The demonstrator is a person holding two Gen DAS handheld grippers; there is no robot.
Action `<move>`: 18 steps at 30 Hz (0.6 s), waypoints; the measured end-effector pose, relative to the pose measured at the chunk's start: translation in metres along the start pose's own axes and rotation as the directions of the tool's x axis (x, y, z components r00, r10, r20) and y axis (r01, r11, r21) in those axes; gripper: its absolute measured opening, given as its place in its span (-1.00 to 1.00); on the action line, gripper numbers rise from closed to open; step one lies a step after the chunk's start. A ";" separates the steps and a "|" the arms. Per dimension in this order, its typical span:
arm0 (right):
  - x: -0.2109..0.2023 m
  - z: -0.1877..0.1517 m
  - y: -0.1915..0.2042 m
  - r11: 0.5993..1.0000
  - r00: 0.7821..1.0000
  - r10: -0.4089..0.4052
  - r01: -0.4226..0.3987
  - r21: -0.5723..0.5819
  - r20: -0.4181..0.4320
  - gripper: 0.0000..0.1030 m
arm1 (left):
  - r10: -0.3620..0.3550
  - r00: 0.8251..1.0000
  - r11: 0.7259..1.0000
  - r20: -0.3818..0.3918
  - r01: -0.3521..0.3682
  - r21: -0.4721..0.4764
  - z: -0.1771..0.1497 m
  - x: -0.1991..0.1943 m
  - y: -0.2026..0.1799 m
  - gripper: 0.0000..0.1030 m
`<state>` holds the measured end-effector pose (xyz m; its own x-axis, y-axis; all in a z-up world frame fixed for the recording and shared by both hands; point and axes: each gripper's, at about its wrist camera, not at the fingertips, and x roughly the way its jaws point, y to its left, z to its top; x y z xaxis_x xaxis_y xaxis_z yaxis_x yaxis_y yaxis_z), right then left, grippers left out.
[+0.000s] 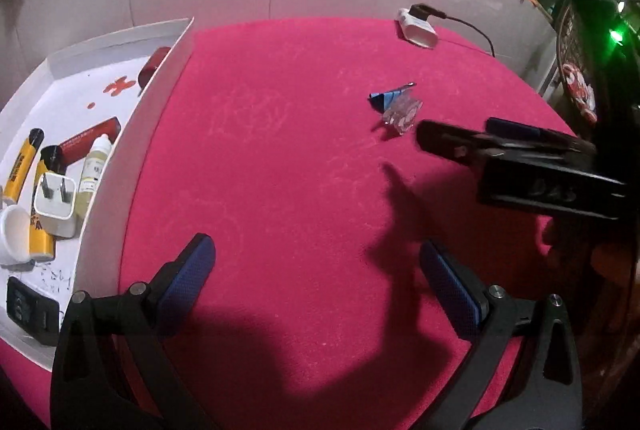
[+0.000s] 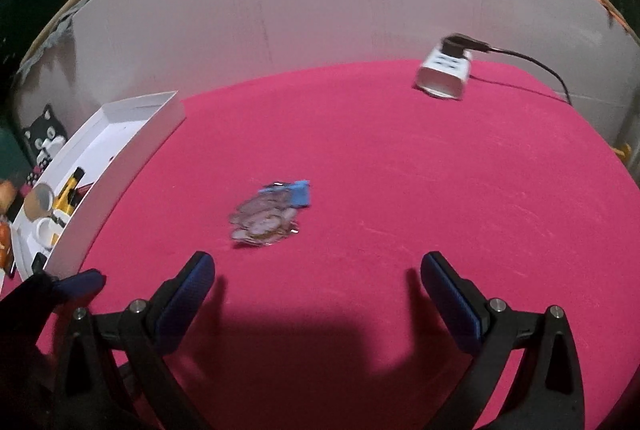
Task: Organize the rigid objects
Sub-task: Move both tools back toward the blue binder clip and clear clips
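A clear plastic badge with a blue tag (image 1: 396, 106) lies on the pink table, also in the right wrist view (image 2: 268, 218). A white box (image 1: 132, 134) at the left holds yellow tubes (image 1: 20, 166), a dropper bottle (image 1: 94, 170), a white plug (image 1: 56, 198), a white cup (image 1: 14, 234), a red item (image 1: 86, 146) and a black item (image 1: 30, 310). My left gripper (image 1: 316, 270) is open and empty over bare cloth. My right gripper (image 2: 318, 278) is open and empty, just short of the badge; it shows in the left wrist view (image 1: 452, 138).
A white power strip (image 1: 416, 26) with a black cable sits at the table's far edge, also in the right wrist view (image 2: 444, 74). A white wall panel (image 2: 320, 10) stands behind the table. Dark clutter lies beyond the right edge.
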<state>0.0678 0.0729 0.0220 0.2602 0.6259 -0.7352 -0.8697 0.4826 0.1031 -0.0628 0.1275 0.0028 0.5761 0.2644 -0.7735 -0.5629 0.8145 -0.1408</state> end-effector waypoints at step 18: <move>-0.009 -0.012 -0.025 0.999 0.999 0.026 -0.025 0.039 -0.021 -0.11 | 0.022 0.999 0.996 -0.037 -0.019 0.088 0.008 0.008 -0.007 0.99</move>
<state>0.0824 0.0476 0.0180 0.2292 0.6254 -0.7459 -0.8590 0.4904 0.1472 -0.0492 0.1279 0.0026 0.5415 0.2632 -0.7984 -0.5189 0.8519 -0.0711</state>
